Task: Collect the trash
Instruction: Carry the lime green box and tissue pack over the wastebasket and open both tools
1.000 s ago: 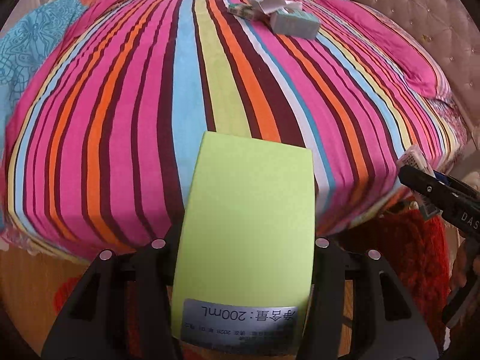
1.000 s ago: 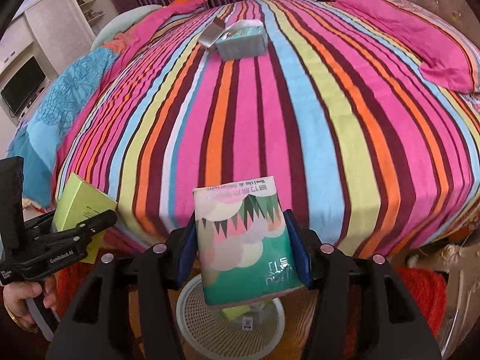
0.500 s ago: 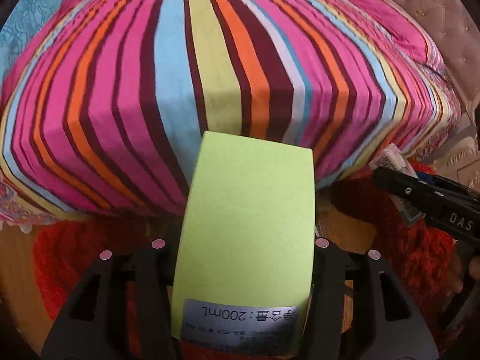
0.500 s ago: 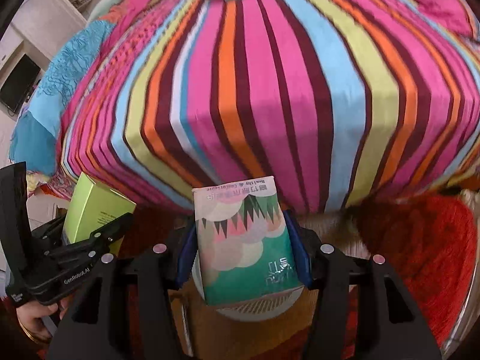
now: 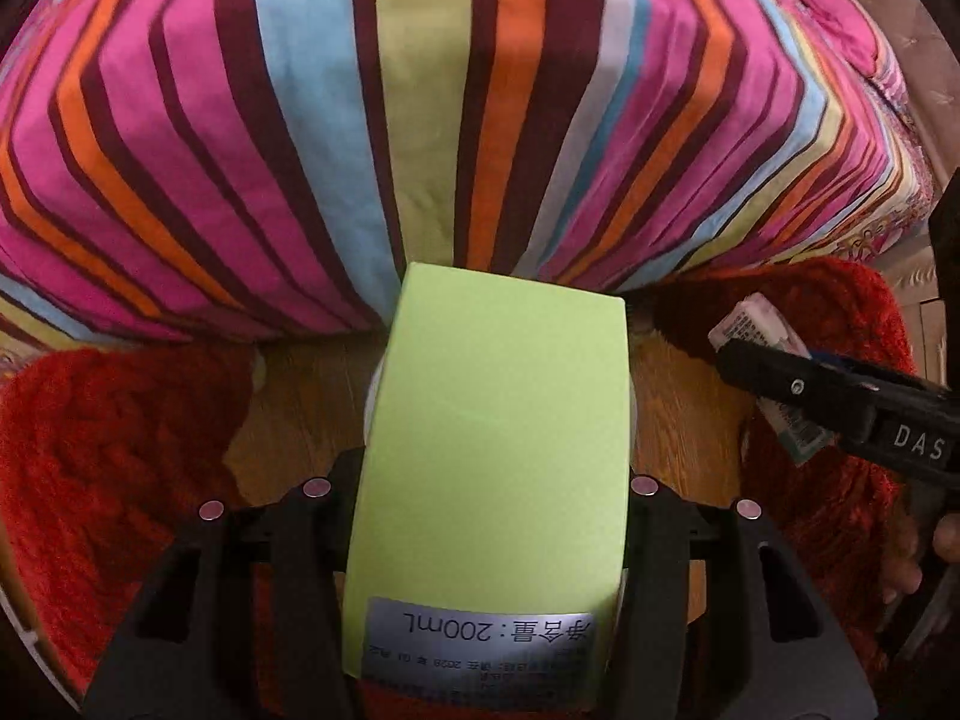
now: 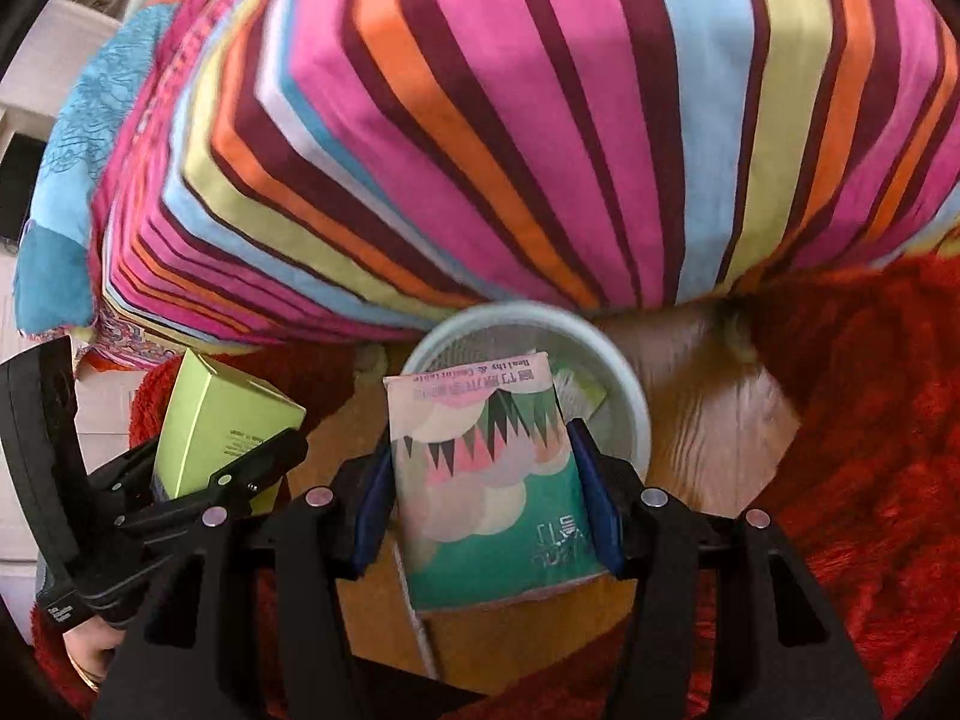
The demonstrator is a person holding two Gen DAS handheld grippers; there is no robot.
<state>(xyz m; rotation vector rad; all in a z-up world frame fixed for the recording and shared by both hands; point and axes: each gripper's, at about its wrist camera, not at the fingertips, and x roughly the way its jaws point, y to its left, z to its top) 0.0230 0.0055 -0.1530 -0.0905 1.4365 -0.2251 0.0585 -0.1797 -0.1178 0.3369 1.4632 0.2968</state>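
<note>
Plain lime-green carton [image 5: 492, 438] clamped in left gripper [image 5: 489, 489], green-patterned tissue pack [image 6: 495, 480] in right gripper [image 6: 489, 501]

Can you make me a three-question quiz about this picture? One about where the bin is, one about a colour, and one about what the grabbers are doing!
1. Where is the round pale mesh wastebasket?
A. on the bed
B. on the wooden floor by the striped bed
C. on a shelf

2. What colour is the tall cardboard box in the left gripper?
A. lime green
B. blue
C. white

3. The right gripper is
A. open and empty
B. lying on the rug
C. shut on a green patterned tissue pack

Answers:
1 B, it stands below the bed edge.
2 A, the box face is lime.
3 C, both fingers press its sides.
</note>
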